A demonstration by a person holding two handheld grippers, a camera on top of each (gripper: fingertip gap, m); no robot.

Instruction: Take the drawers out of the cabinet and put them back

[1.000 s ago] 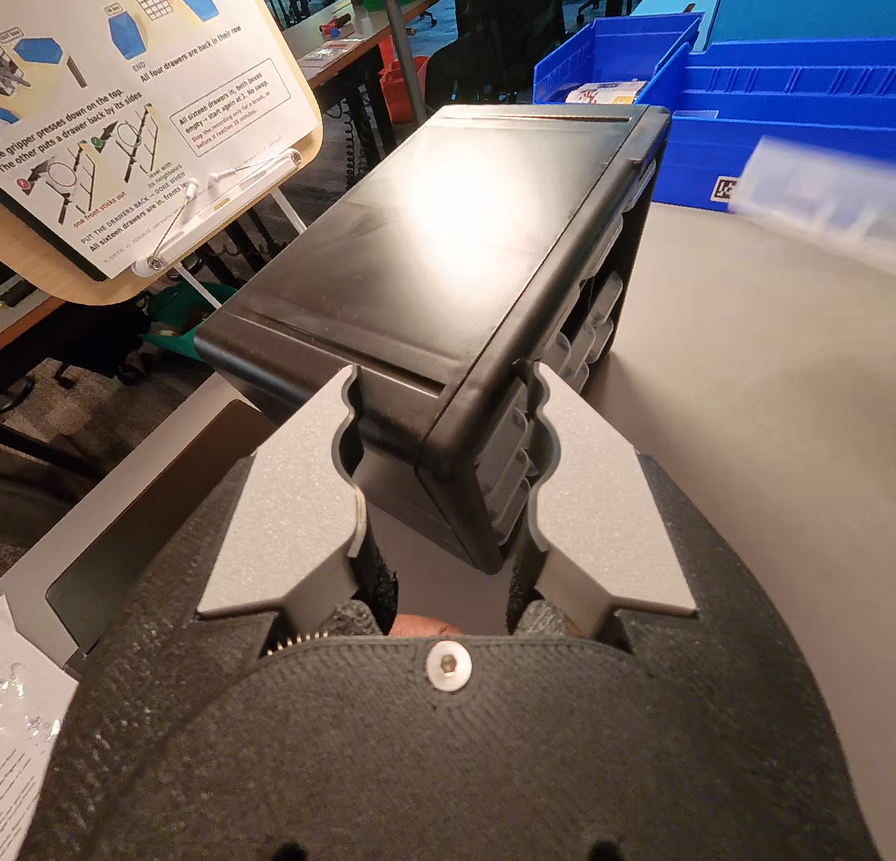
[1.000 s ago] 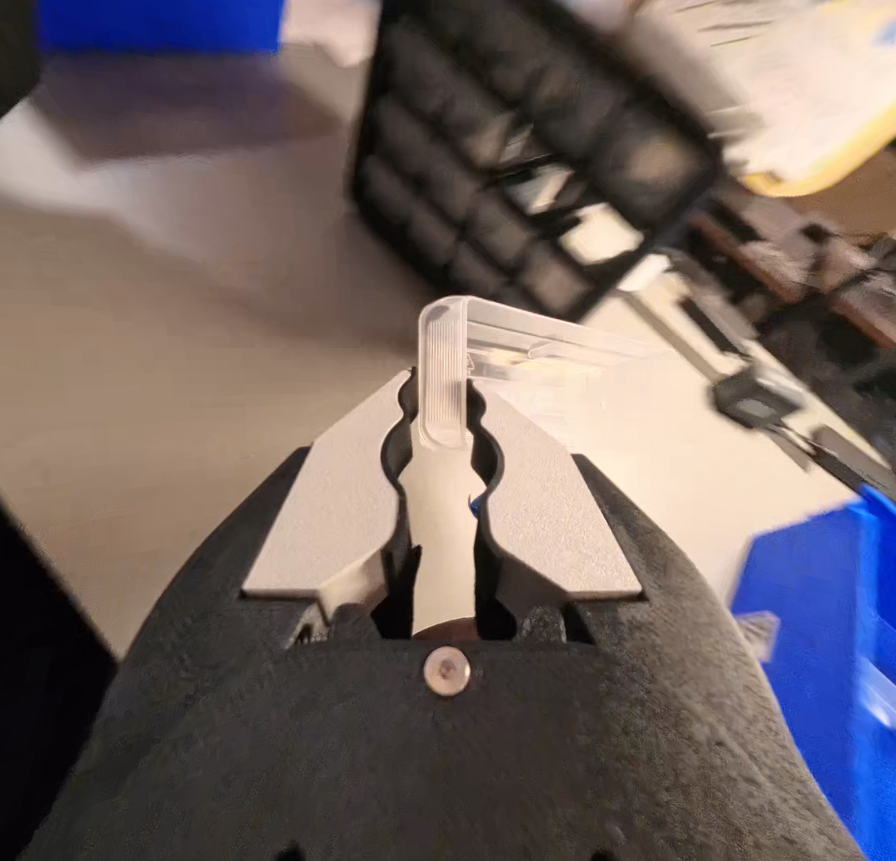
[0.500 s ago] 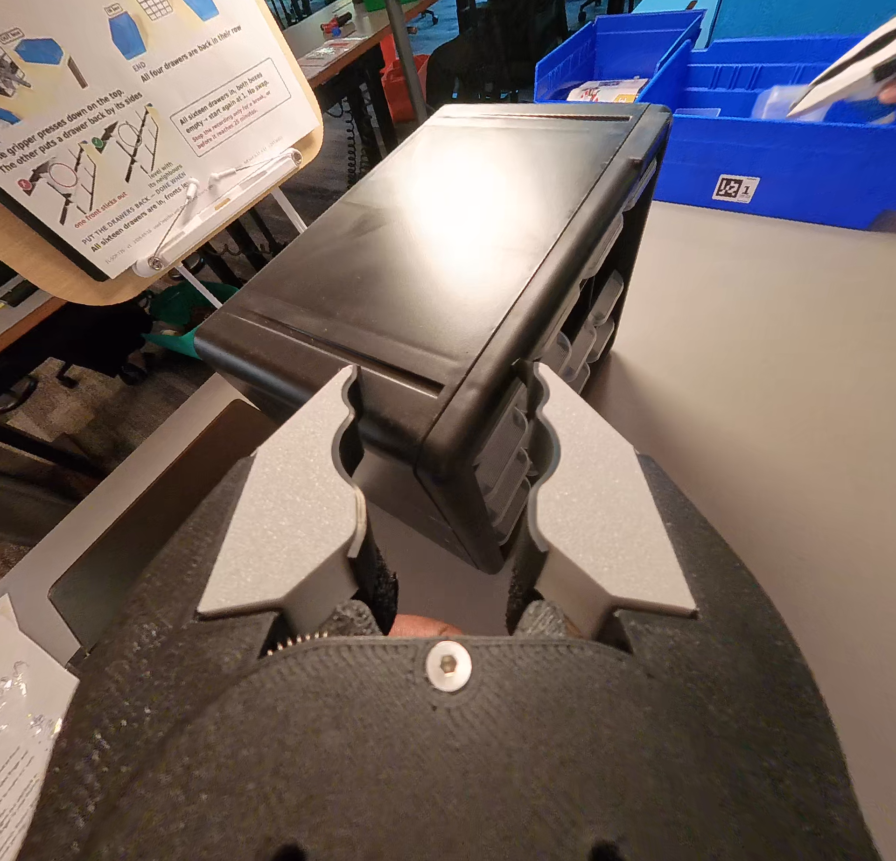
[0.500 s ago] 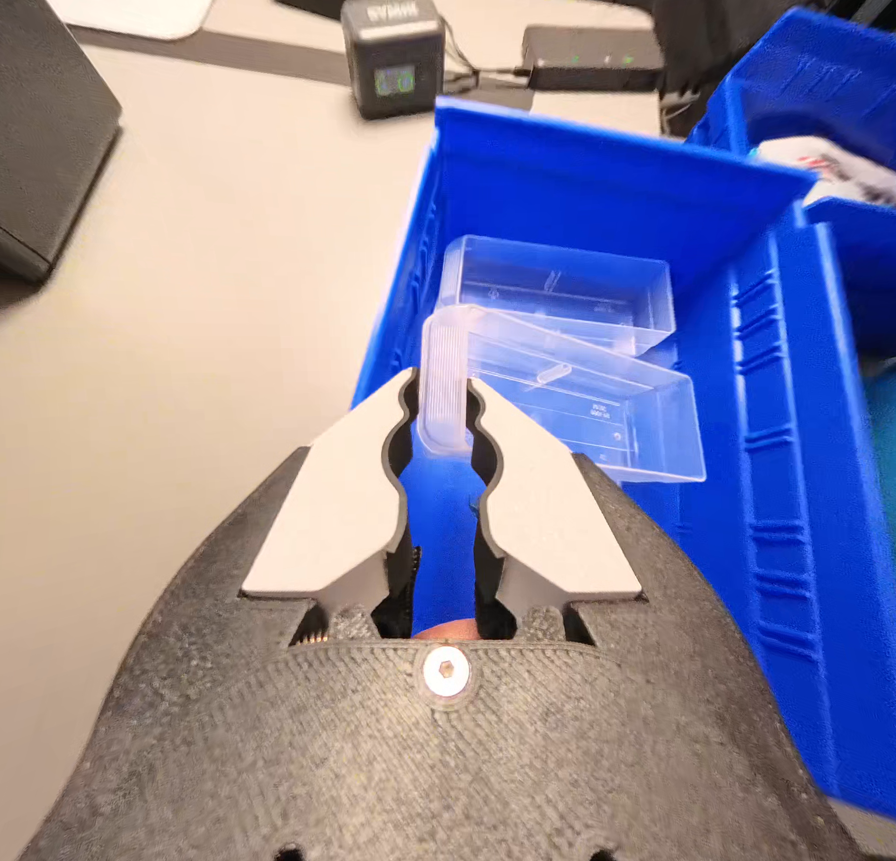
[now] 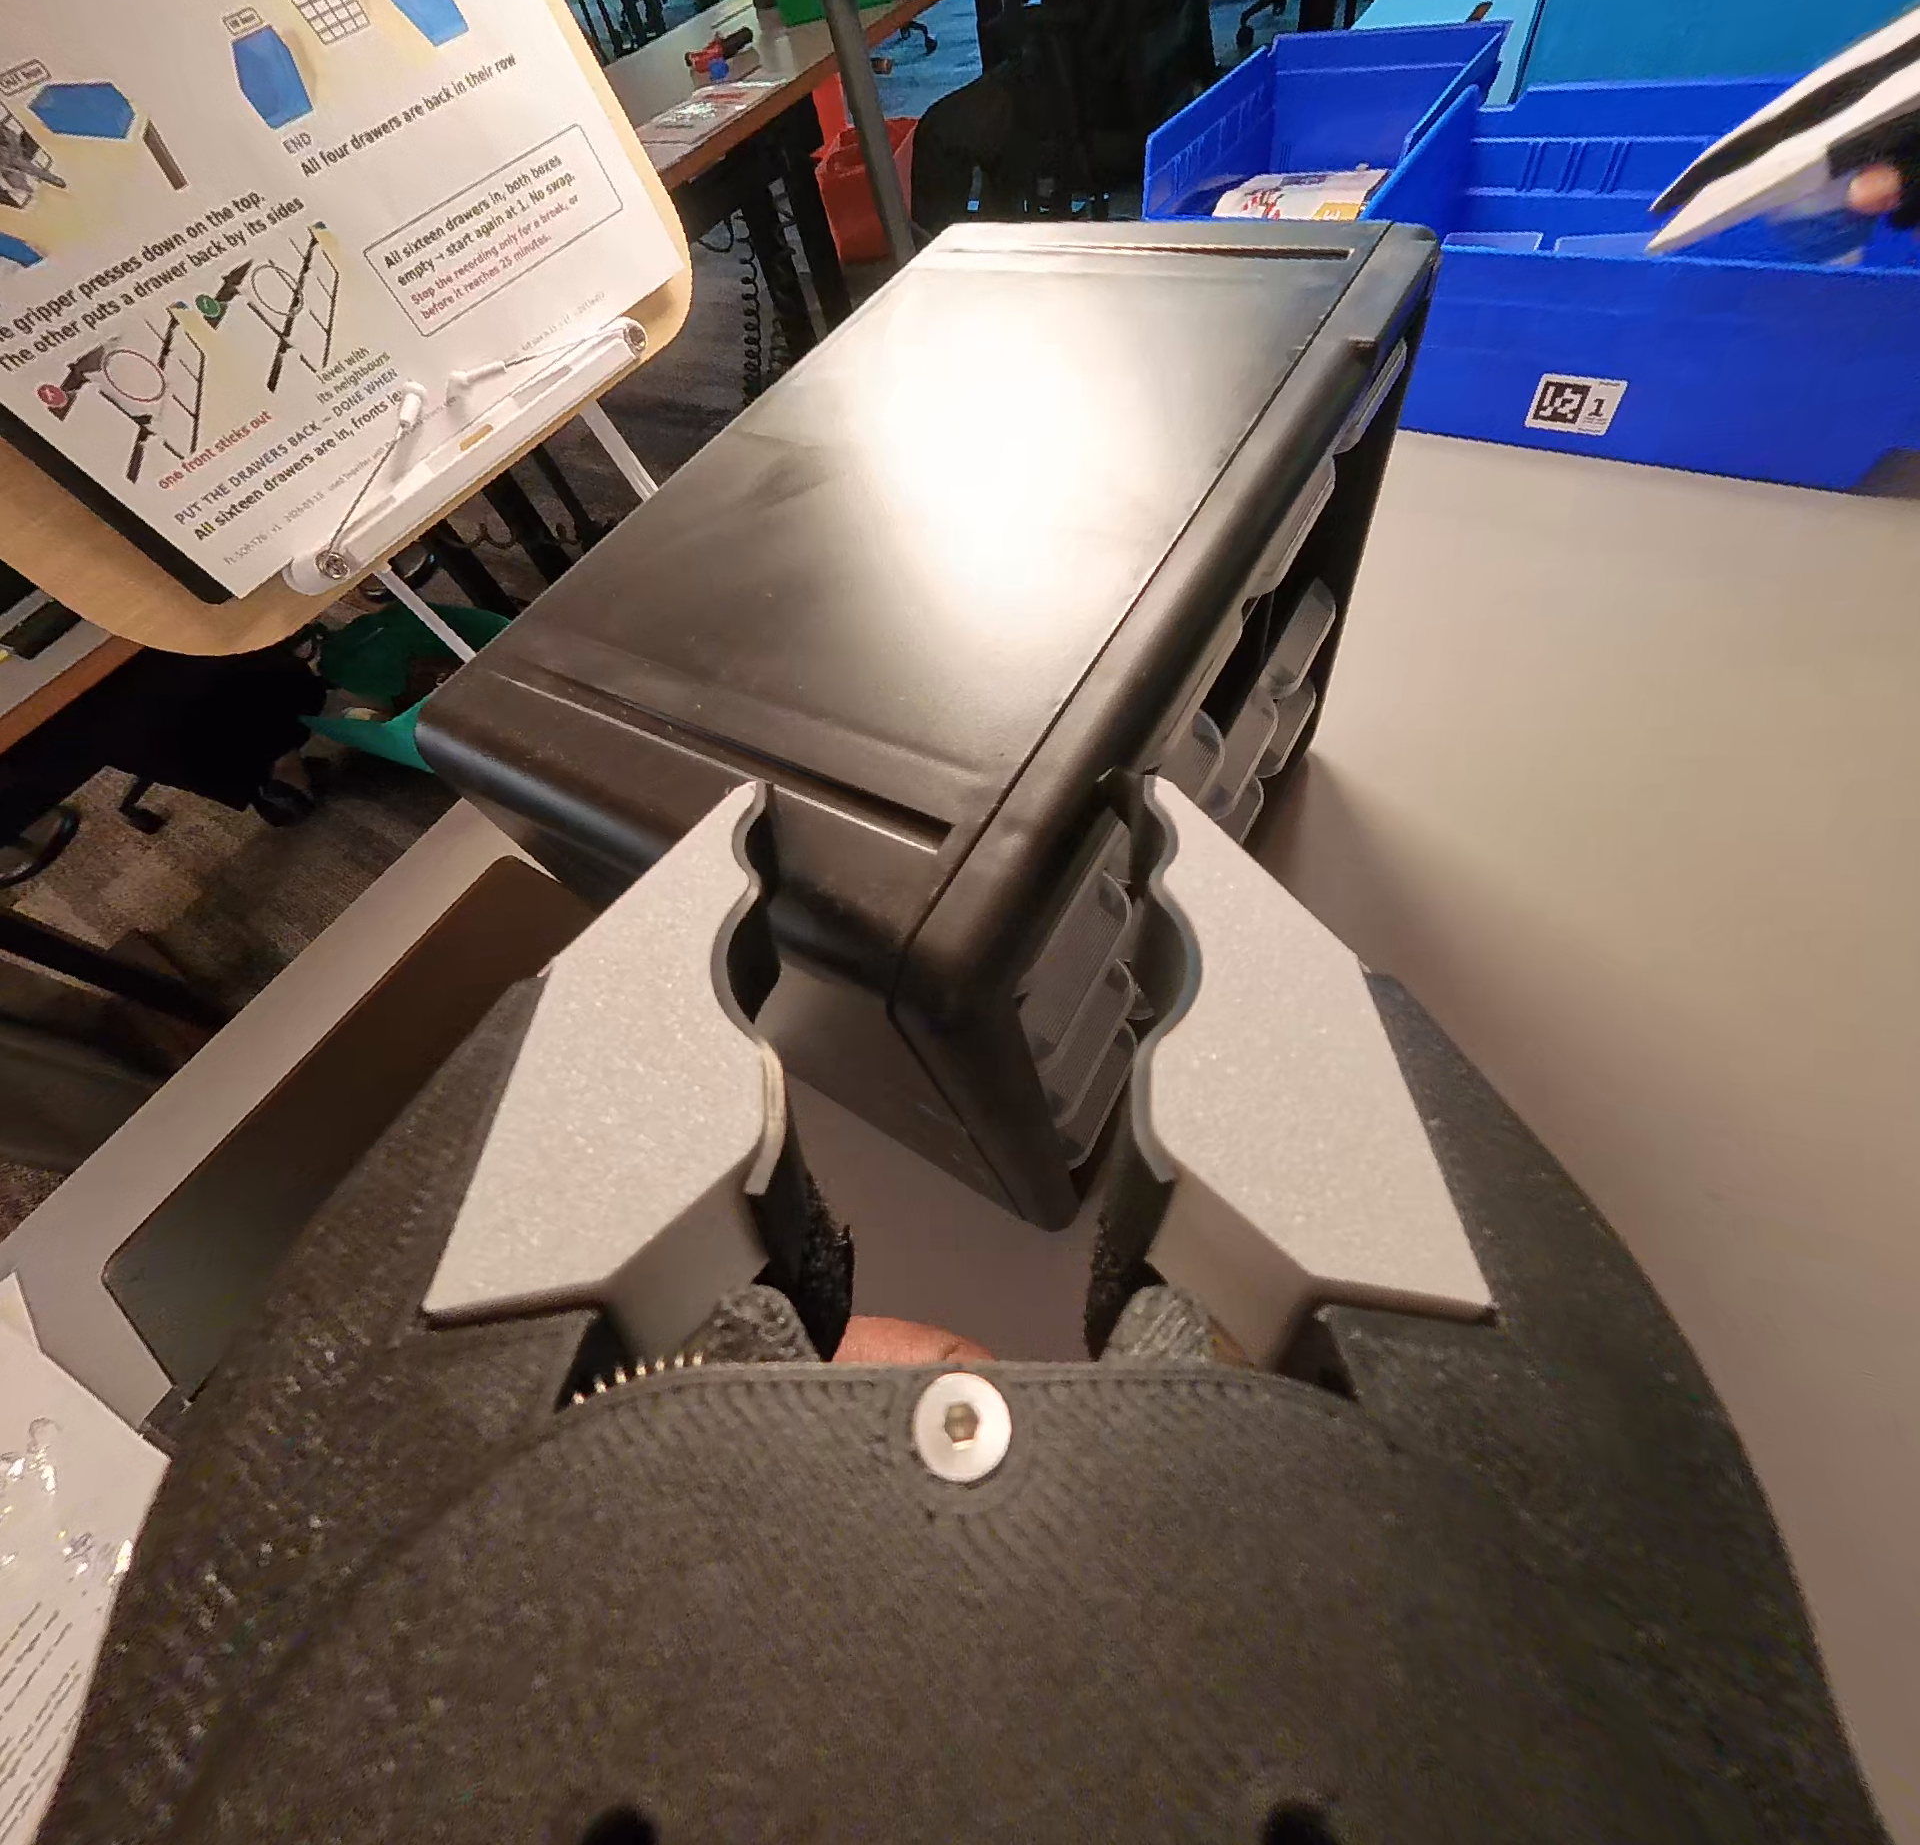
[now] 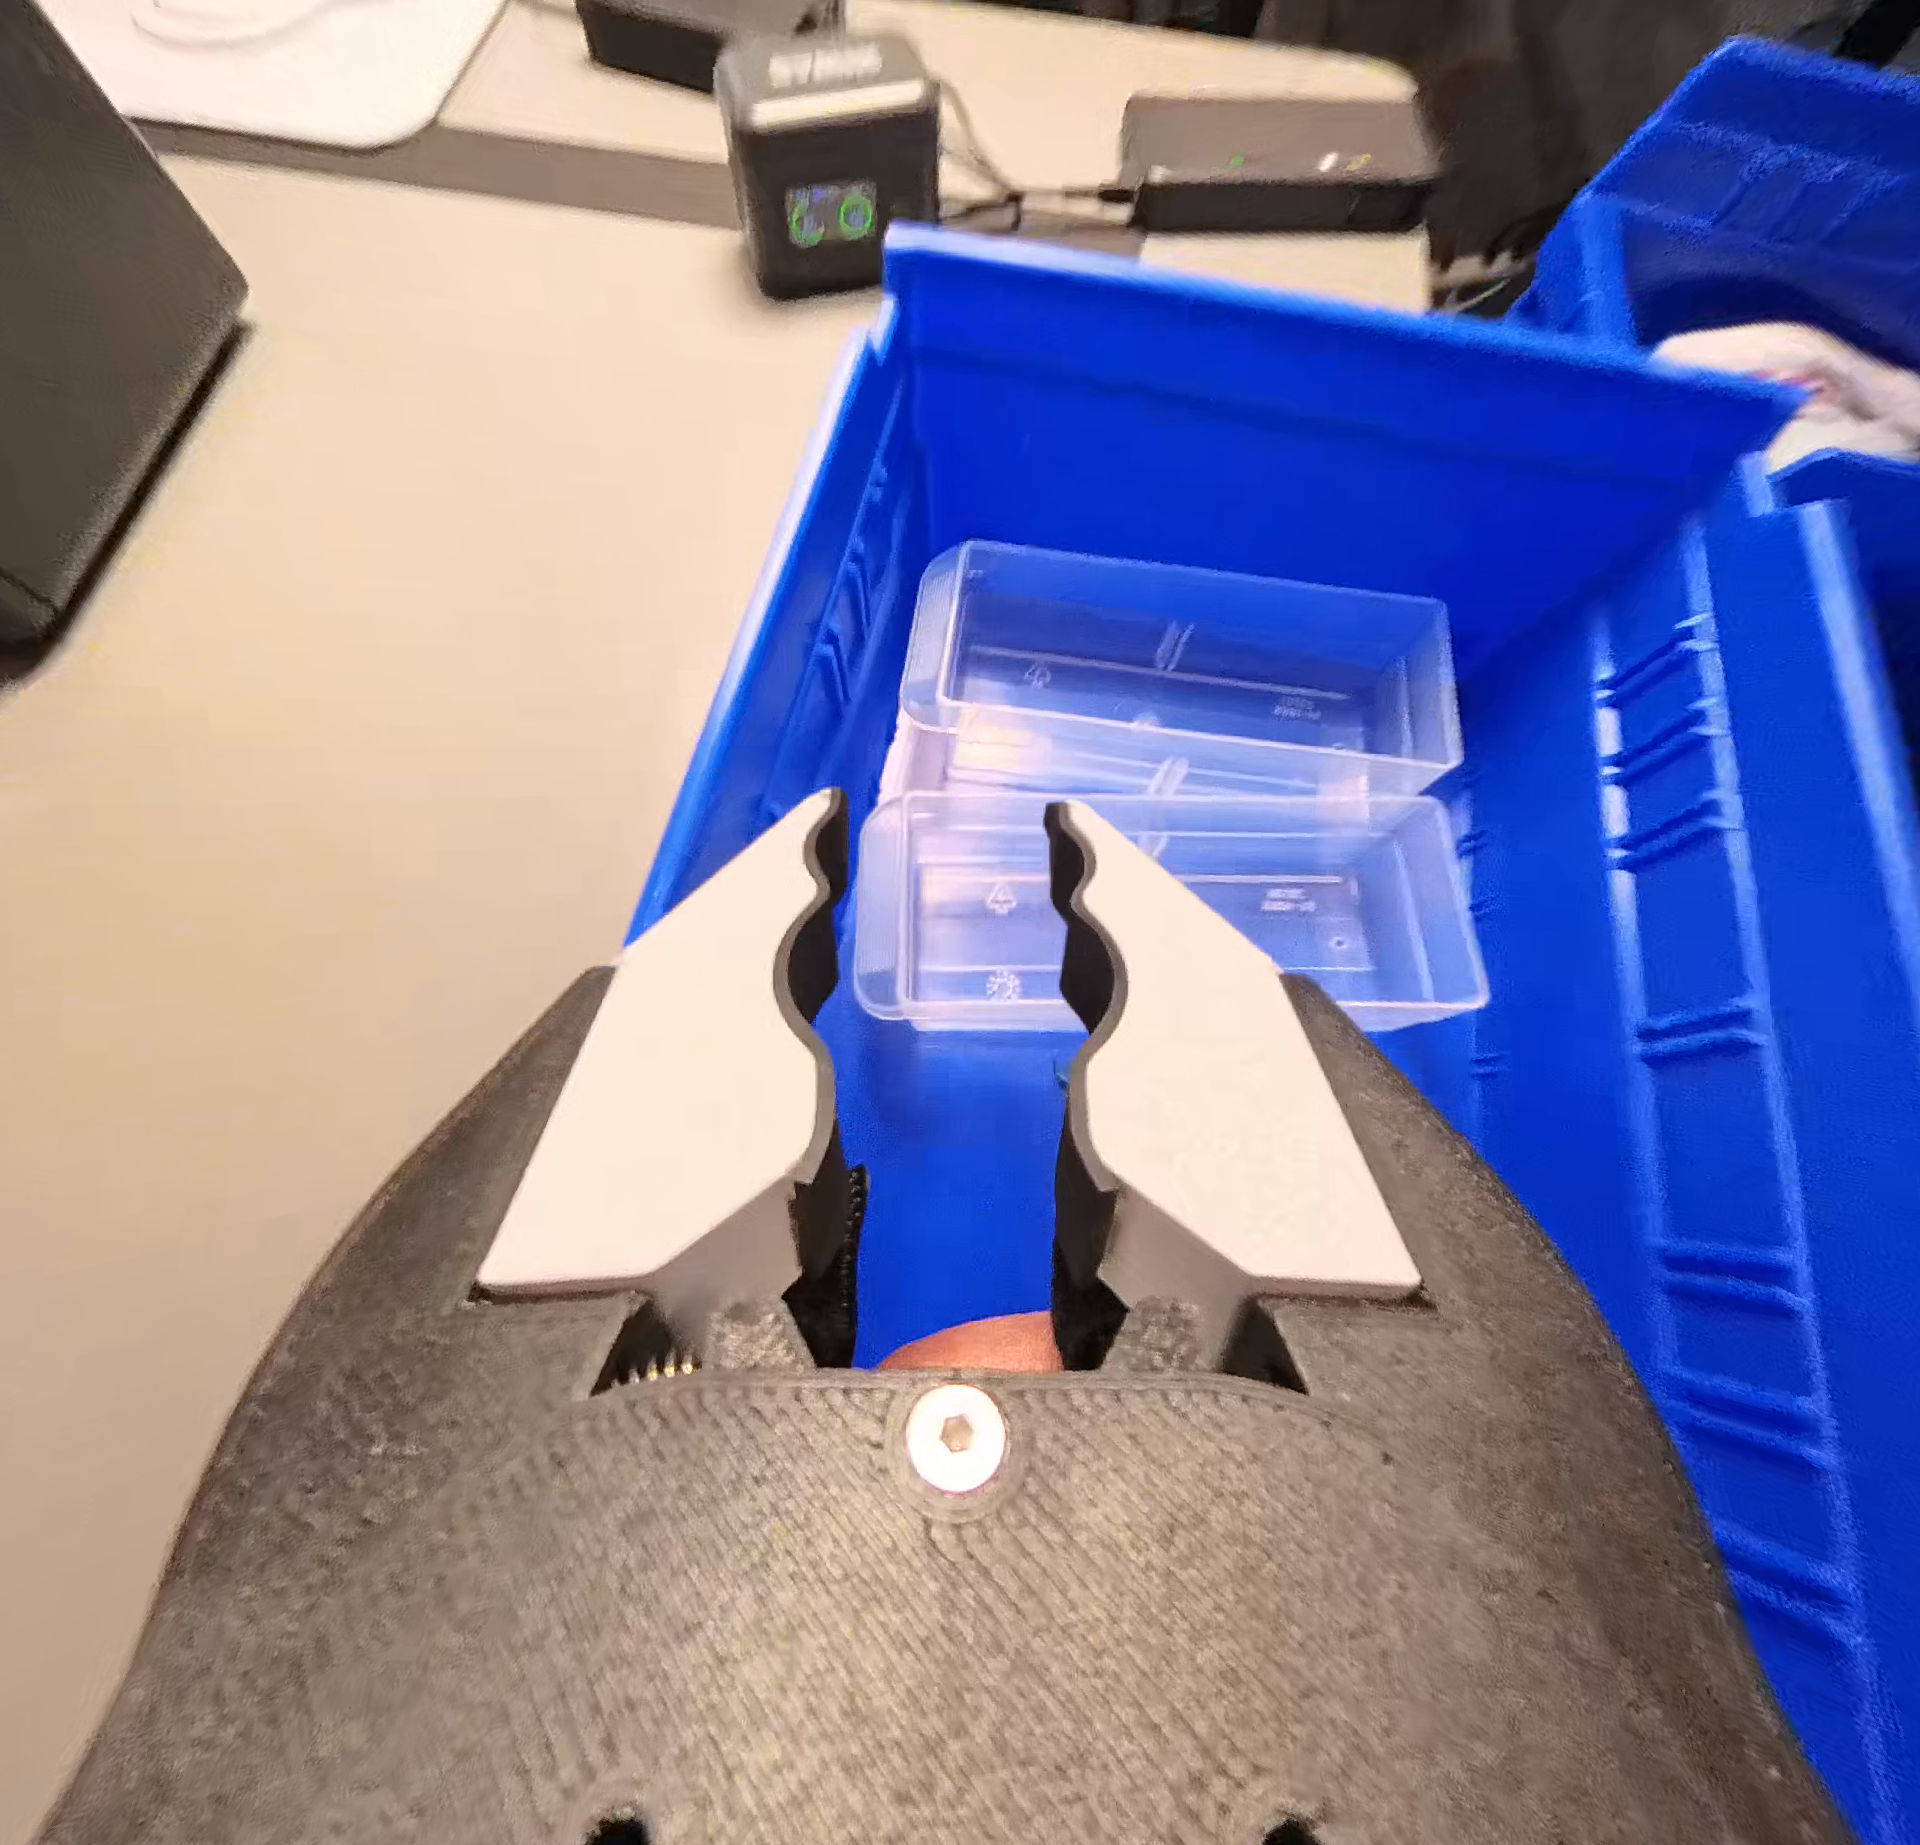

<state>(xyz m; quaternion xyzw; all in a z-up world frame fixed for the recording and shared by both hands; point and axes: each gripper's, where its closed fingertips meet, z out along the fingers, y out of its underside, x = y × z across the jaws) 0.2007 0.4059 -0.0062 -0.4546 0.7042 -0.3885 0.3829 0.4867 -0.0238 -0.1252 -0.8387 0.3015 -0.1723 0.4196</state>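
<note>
Drawers, cabinet, bin, on table.
Black cabinet [image 5: 966,548] on table [image 5: 1610,860], left gripper [image 5: 951,808] fingers wide astride its top corner. Clear drawers [image 6: 1174,839] lie in blue bin [image 6: 1299,382]; right gripper [image 6: 940,819] fingers apart above, holding nothing.

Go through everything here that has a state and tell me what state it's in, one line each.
Left gripper: open, fingers straddling the cabinet's near corner.
Right gripper: open above the bin, holding nothing.
Black cabinet: upright on the table, some drawers still in its front.
Blue bin: open-topped, clear drawers inside.
Nearest clear drawer: lying free in the bin, open side up, empty.
Farther clear drawer: in the bin, empty.
</note>
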